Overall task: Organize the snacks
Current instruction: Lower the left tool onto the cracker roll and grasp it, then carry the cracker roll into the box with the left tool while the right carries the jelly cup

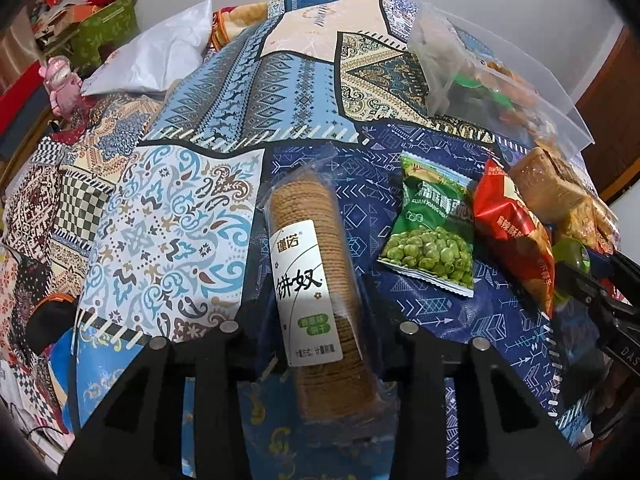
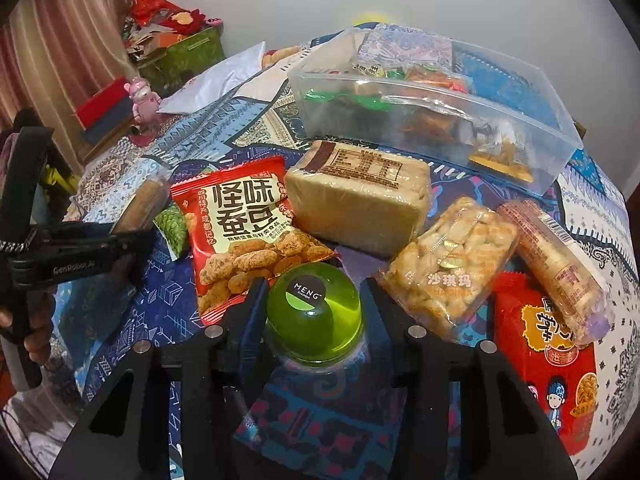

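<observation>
Clear plastic bin [image 2: 520,136]: landmark, at the far side of the patterned cloth [image 2: 132,312], already part-filled with wrapped snacks. Rigid walls, open top; judged the destination.

Cracker sleeve [image 1: 316,280]: long roll of thin round biscuits in clear film, well in front of the bin and to its left. It lies between the fingers of the left gripper [image 1: 316,330], which stand spread on either side; contact cannot be told. Likely light, brittle, the film slippery; best taken across the middle at the label, gently.

Pale cake block [image 2: 360,196]: just in front of the bin. Probably soft, crushable; grip its flat sides.

Red bean packet [image 2: 244,232]: left of the block, farther from the bin. Puffy and light; pinch a seam.

Green pea packet [image 1: 432,228]: beyond the red packet, same handling.

Green jelly cup [image 2: 314,316]: nearest item, farthest from the bin, sitting between the right gripper [image 2: 316,304] fingers, which flank it closely; whether they press cannot be told. Smooth, domed, likely slippery; hold low on its sides.
</observation>
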A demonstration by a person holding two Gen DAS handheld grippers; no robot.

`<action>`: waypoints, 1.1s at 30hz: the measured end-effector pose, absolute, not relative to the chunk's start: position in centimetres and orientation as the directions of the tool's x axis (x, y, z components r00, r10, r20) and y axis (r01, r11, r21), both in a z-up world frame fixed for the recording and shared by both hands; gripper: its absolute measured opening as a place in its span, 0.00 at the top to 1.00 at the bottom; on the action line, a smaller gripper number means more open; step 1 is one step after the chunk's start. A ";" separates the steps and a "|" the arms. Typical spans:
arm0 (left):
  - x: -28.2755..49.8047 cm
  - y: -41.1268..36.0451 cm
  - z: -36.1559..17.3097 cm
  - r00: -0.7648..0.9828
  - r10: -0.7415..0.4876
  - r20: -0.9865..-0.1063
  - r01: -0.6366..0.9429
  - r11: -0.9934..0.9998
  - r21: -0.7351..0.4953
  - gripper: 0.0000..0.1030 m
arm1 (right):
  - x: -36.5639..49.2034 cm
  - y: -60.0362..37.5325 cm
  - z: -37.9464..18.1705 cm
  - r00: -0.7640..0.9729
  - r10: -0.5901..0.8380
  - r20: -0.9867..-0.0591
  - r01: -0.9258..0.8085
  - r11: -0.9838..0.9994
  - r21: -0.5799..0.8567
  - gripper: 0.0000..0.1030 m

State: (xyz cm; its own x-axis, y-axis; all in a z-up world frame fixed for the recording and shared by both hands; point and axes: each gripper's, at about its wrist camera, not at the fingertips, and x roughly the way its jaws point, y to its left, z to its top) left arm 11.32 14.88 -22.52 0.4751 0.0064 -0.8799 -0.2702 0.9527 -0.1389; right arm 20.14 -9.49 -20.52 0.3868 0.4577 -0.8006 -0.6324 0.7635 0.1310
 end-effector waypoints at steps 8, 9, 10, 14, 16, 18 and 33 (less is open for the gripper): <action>9.9 14.5 -19.8 0.524 0.000 -0.852 -0.250 0.956 -0.154 0.65 | 19.4 -10.2 -19.6 0.398 0.480 -0.782 -0.627 0.764 0.150 0.58; 9.9 14.3 -19.4 0.531 0.003 -0.847 -0.246 0.957 -0.151 0.65 | 19.3 -10.3 -19.4 0.399 0.484 -0.779 -0.626 0.764 0.154 0.58; 9.9 14.2 -18.8 0.543 0.004 -0.840 -0.242 0.958 -0.152 0.65 | 19.2 -10.4 -19.2 0.401 0.489 -0.774 -0.624 0.765 0.160 0.58; 10.1 13.5 -16.3 0.588 0.010 -0.809 -0.221 0.964 -0.149 0.65 | 19.1 -10.7 -17.7 0.422 0.509 -0.750 -0.626 0.762 0.165 0.58; 10.3 13.0 -15.3 0.608 0.007 -0.794 -0.213 0.965 -0.154 0.65 | 19.0 -11.1 -16.7 0.439 0.519 -0.733 -0.625 0.763 0.165 0.58; 10.6 12.6 -14.4 0.625 -0.002 -0.781 -0.196 0.967 -0.160 0.65 | 19.1 -11.3 -16.0 0.455 0.526 -0.719 -0.623 0.765 0.165 0.58; 14.9 7.2 -8.5 0.727 -0.081 -0.682 -0.052 0.984 -0.172 0.65 | 22.6 -14.0 -11.6 0.597 0.492 -0.634 -0.550 0.826 0.122 0.58</action>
